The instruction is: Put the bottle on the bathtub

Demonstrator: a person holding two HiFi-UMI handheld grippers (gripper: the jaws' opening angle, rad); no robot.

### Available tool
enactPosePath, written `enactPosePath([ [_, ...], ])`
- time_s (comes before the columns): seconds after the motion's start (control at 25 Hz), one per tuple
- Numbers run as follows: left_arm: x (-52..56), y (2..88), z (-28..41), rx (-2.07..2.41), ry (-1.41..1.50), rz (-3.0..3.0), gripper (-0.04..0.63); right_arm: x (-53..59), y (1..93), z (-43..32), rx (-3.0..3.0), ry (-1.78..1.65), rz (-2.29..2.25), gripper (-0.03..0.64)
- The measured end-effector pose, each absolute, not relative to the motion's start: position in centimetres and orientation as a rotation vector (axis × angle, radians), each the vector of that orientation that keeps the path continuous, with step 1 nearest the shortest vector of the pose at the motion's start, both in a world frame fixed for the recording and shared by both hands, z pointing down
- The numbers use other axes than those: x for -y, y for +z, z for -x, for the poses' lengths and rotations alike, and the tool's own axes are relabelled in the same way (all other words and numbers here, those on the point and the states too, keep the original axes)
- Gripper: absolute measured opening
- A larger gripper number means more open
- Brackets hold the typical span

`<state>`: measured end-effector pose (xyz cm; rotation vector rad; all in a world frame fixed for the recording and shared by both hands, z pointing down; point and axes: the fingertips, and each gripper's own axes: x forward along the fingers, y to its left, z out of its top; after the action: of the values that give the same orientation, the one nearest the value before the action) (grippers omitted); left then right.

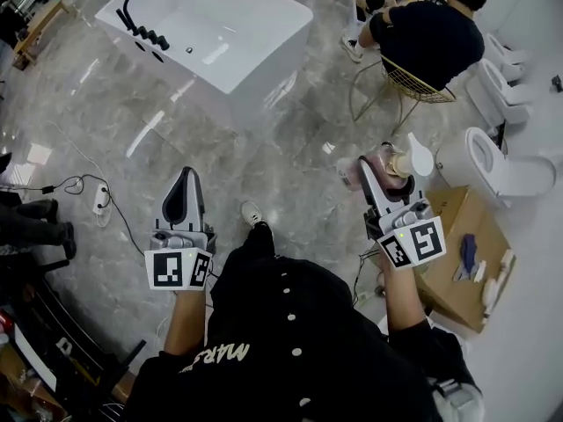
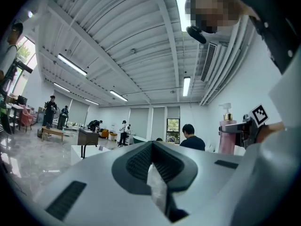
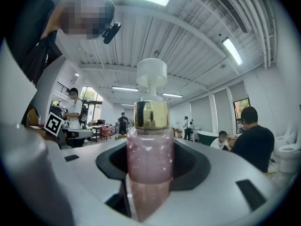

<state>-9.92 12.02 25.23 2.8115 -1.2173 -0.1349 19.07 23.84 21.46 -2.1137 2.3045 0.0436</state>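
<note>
**Two grippers, one loaded: bottle held well short of the bathtub**

Right gripper (image 1: 373, 170) has its jaws partly spread and clamped on the lower body of the pink pump bottle (image 3: 149, 159), which stands upright between them, gold collar and white pump head rising clear above the pads. Left gripper (image 1: 186, 187) carries nothing, its jaws drawn together. The white bathtub (image 1: 255, 25), with a black faucet (image 1: 141, 16) on its far-left rim, lies at the far left, well apart from the bottle across open marble floor.

Likely hazards: the grip sits low on a tall, top-heavy bottle, so a quick swing could tip it within the pads. The tub rim looks narrow and glossy, so an off-centre release could let the bottle slide in or topple. A cable (image 1: 79, 183) on the floor to the left could catch a foot.
</note>
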Motion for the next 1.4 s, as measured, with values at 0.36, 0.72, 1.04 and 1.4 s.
enactPosePath([
  [0.36, 1.7, 23.6, 8.9, 1.250, -0.153, -2.831, 0.011, -9.3, 20.4, -20.7, -2.312, 0.070, 2.079, 0.212],
  [0.72, 7.8, 25.7, 10.6, 1.342, -0.091, -2.741, 0.011, 1.3, 22.2, -19.3, -2.438, 0.014, 1.969, 0.212],
  [1.04, 13.7, 27.2, 10.0, 1.461, -0.035, -2.676, 0.011, 12.3, 25.5, -17.7, -2.603, -0.017, 1.755, 0.213],
  [1.4, 22.3, 29.6, 6.6, 1.567, 0.020, -2.556, 0.011, 24.4, 33.9, -14.1, -2.854, -0.032, 1.396, 0.212],
])
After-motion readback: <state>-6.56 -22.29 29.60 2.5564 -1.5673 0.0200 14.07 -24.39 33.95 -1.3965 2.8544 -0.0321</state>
